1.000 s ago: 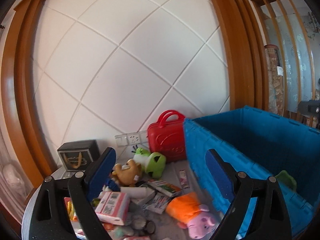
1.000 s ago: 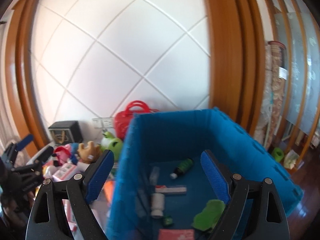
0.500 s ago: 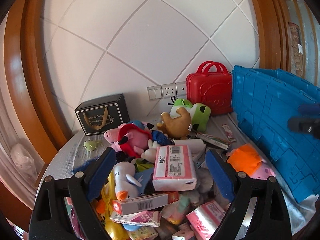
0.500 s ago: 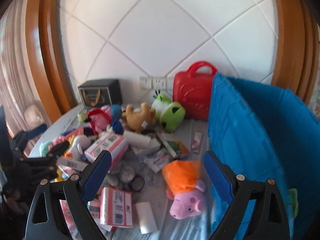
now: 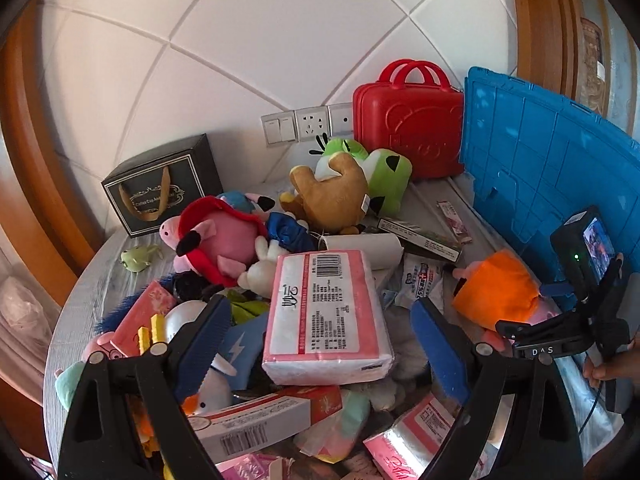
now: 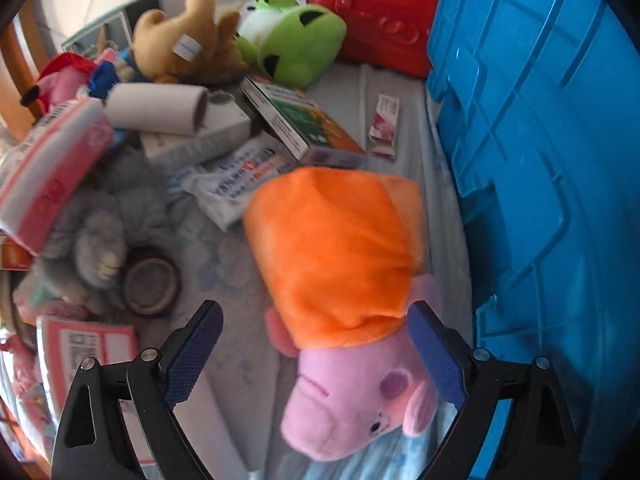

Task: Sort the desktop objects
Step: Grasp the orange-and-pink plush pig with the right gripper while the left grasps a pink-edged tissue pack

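Note:
A pink pig plush in an orange dress (image 6: 340,280) lies on the table beside the blue crate (image 6: 540,160). My right gripper (image 6: 316,352) hangs open just above it, a finger on each side of the pig's head, not touching. In the left wrist view the same pig plush (image 5: 496,292) lies at the right, with the right gripper's black body over it. My left gripper (image 5: 320,344) is open above a pink-and-white tissue pack (image 5: 324,312) that tops a heap of toys and boxes.
A red case (image 5: 408,124), a green frog plush (image 5: 380,172) and a brown bear plush (image 5: 332,196) stand at the back. A black gift box (image 5: 160,188) is at back left. A tape roll (image 6: 150,286), a paper roll (image 6: 158,108) and flat packets clutter the table.
Both grippers swung left from the crate toward the pile and dropped lower. The right one now hovers close over the pig plush; the left one is over the tissue pack.

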Demonstrator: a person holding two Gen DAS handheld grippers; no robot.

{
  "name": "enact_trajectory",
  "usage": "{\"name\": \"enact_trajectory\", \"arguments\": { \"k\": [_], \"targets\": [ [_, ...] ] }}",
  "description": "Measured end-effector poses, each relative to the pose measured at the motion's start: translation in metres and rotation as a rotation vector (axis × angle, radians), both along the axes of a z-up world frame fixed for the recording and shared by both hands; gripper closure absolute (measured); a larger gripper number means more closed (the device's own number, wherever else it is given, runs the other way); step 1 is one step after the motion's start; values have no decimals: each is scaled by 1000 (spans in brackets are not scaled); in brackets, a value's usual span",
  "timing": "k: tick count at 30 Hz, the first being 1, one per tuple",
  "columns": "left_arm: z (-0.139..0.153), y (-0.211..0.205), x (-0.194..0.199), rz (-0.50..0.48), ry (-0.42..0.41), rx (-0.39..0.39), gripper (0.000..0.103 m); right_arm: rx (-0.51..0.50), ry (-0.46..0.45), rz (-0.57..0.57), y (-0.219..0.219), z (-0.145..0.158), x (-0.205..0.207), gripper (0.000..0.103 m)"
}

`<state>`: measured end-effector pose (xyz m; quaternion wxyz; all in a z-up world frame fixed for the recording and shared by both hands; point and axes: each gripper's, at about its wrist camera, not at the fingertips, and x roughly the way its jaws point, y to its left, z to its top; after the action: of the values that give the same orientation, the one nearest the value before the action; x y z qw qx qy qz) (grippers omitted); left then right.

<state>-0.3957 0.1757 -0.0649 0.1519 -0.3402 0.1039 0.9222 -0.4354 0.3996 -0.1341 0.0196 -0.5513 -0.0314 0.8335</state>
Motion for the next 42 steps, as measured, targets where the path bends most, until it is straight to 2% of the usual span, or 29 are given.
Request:
{"name": "enact_trajectory", "arguments": {
  "k": [3,6,8,12,18,22,25,28,29,30,31,33,34,36,38,39,40,42],
  "targets": [
    [-13,10,-15,23,-30,-49,11,4,-30,-8,11,-14,-7,8],
    [-25,16,-30,16,-91,-59,11,-12,-35,-13,14,-19,-8,0],
    [-35,20,-42,7,-129,-85,11,-8,-30,-12,12,-21,-8,0],
    [-55,28,-60,-1,-198,-138,11,26,-58,-19,10,-27,-9,0],
    [-82,30,-75,31,-306,-153,11,131,-115,-95,5,-43,-22,0],
    [-85,29,-69,26,-285,-161,11,292,-124,-96,-15,-59,-24,0],
    [-84,29,-68,17,-281,-171,11,286,-94,-130,-14,-59,-22,0],
    [-83,26,-67,16,-279,-154,12,237,-98,-141,-11,-59,-21,0],
    [-82,25,-66,15,-276,-148,13,219,-92,-124,-13,-58,-19,2],
    [-82,24,-65,13,-273,-144,14,207,-84,-109,-15,-55,-17,9],
    [-81,24,-65,12,-270,-141,14,202,-69,-101,-15,-51,-14,22],
    [-79,22,-63,12,-260,-129,16,141,-38,-111,-11,-38,-9,35],
    [-78,20,-61,12,-254,-124,17,89,-28,-114,-7,-31,-6,37],
    [-78,19,-60,14,-249,-120,17,81,-23,-113,-6,-28,-3,38],
    [-78,17,-60,15,-255,-114,17,130,-49,-109,-9,-34,-4,25],
    [-78,17,-60,17,-256,-113,17,171,-87,-90,-12,-42,-6,2],
    [-77,17,-60,18,-257,-113,17,201,-149,-65,-16,-55,-12,0],
    [-77,16,-60,21,-257,-111,17,205,-141,-78,-18,-58,-13,0]
  ]
}}
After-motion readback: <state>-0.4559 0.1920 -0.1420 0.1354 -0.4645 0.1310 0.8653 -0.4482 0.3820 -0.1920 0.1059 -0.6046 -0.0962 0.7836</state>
